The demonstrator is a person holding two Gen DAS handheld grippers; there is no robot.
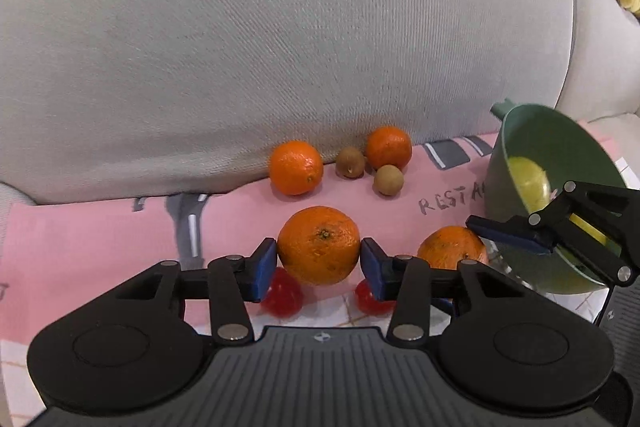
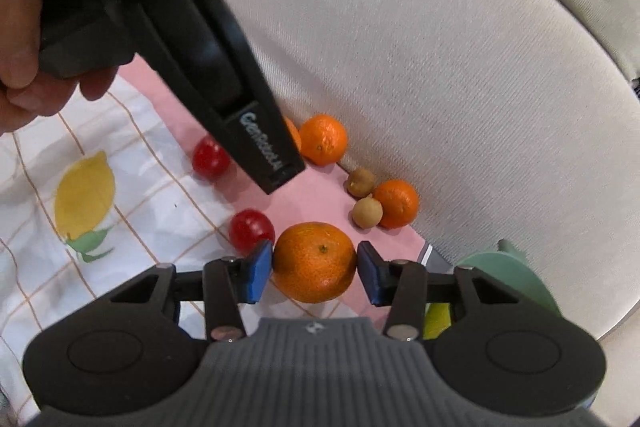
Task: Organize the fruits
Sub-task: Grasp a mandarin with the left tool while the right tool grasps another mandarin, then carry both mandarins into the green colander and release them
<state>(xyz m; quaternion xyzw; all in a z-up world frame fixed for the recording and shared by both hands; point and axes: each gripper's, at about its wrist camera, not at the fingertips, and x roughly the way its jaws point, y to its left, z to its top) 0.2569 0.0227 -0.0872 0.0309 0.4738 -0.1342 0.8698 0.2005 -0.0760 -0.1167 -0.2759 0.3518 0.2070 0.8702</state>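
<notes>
My left gripper has its blue pads around an orange, touching both sides. My right gripper has its pads around a second orange, which also shows in the left wrist view. Two more oranges and two small brown fruits lie by the cushion. Two red fruits lie on the cloth. A green bowl at right holds yellow-green fruit.
A grey sofa cushion rises right behind the fruit. A pink mat and a white checked cloth with a lemon print cover the seat. The left gripper's body and a hand cross the right wrist view.
</notes>
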